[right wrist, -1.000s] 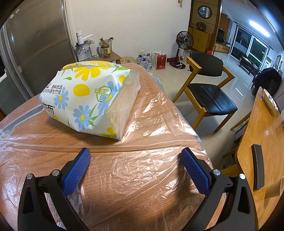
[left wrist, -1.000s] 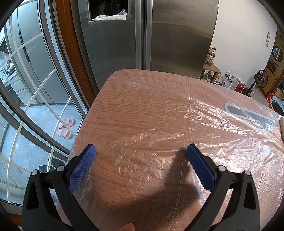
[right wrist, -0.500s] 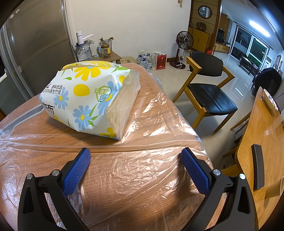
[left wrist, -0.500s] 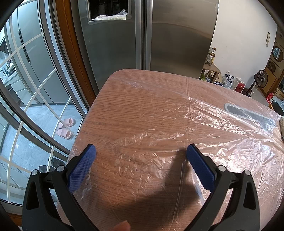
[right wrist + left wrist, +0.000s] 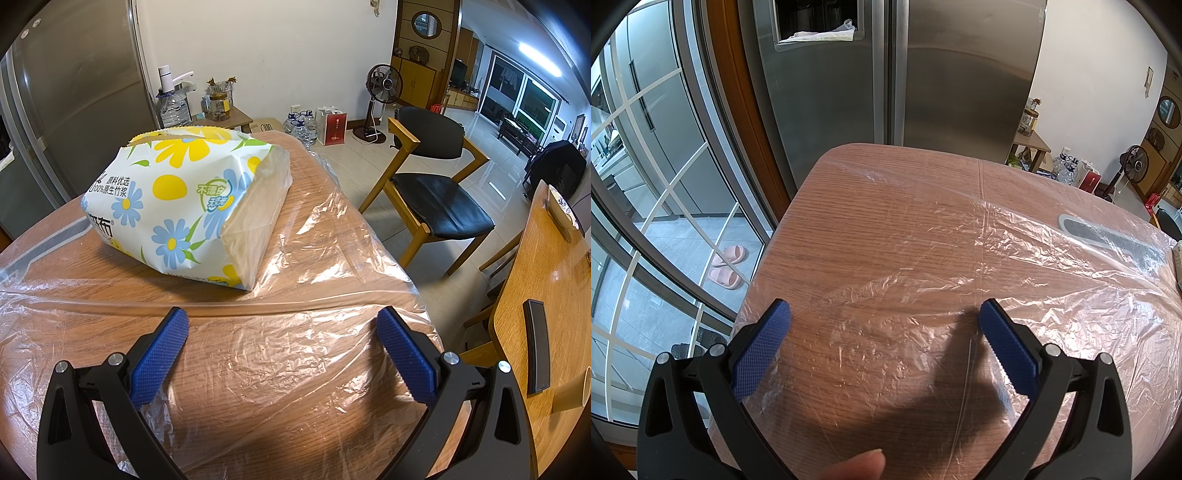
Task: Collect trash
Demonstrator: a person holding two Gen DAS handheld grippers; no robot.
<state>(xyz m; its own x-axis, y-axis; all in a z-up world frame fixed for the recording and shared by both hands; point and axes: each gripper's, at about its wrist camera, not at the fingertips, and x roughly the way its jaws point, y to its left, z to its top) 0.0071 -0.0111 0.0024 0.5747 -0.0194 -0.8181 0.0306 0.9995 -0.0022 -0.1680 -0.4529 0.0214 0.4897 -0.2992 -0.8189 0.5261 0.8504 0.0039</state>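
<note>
Two grippers, left gripper (image 5: 884,319) and right gripper (image 5: 280,326), hovered spread wide and empty over the clear plastic sheet (image 5: 295,354) lying crumpled across the table (image 5: 871,206), so progress stayed unclear.

— Where does your left camera look?
— Low over my table (image 5: 871,229), close, toward the fridge (image 5: 923,74).
— The right?
— The same plastic sheet (image 5: 295,354), facing the chair (image 5: 436,184).

A thin, crinkled, glossy clear plastic sheet (image 5: 1015,295) covers the matt reddish wood-grain tabletop (image 5: 868,221), a glossy flower-printed plastic tissue pack (image 5: 177,206) lies on it, and the brushed stainless-steel fridge (image 5: 923,74) shows a dull sheen.
</note>
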